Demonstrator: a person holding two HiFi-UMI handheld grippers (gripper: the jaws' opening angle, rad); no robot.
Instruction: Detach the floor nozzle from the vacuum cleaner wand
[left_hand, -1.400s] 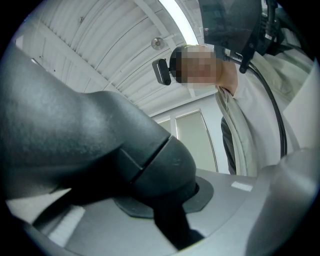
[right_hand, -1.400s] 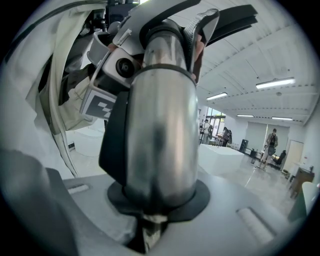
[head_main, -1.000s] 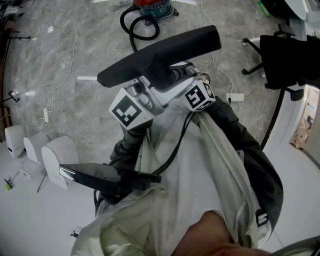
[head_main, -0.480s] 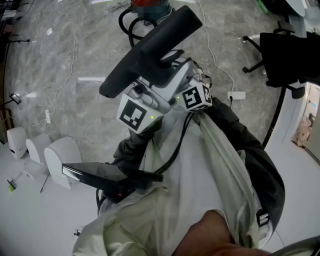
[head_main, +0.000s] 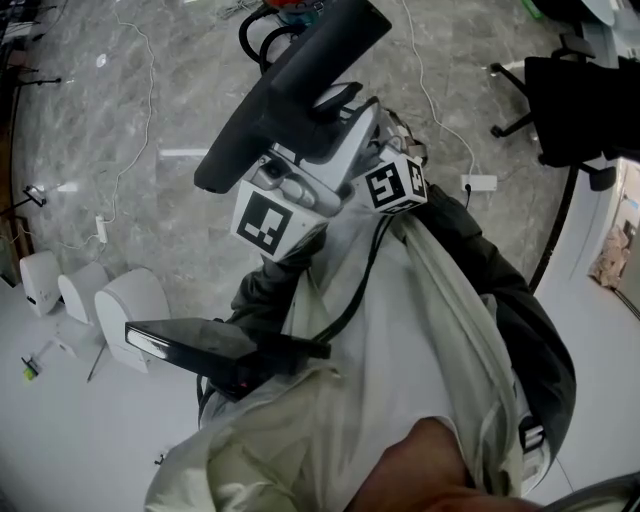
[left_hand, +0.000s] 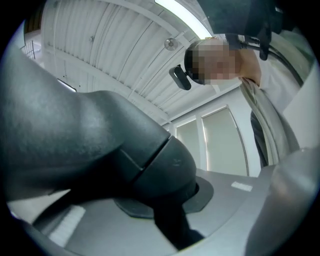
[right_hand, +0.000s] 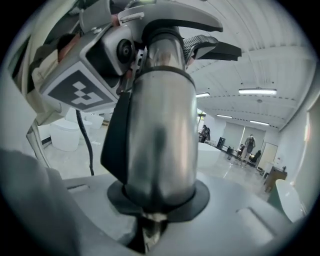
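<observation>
I hold the black floor nozzle (head_main: 290, 85) up over the floor in the head view, one end tilted toward the top edge. My left gripper (head_main: 290, 165), the one with the marker cube at lower left, is shut on the nozzle's dark neck (left_hand: 150, 165), which fills the left gripper view. Right beside it, my right gripper (head_main: 355, 140) is shut on the silver wand tube (right_hand: 160, 140). That tube stands between its jaws in the right gripper view, with the left gripper's cube (right_hand: 75, 87) just behind. The joint between nozzle and wand is hidden by the grippers.
A red vacuum canister with a black hose (head_main: 290, 25) sits on the marble floor at the top. Cables and a white power strip (head_main: 480, 183) lie nearby. White toilets (head_main: 125, 305) stand at left, a black office chair (head_main: 580, 110) at right. A dark flat bar (head_main: 200, 345) juts out at my waist.
The nozzle has swung from nearly level to steeply tilted, its right end rising toward the top of the head view. Both grippers shifted slightly upward together, still gripping.
</observation>
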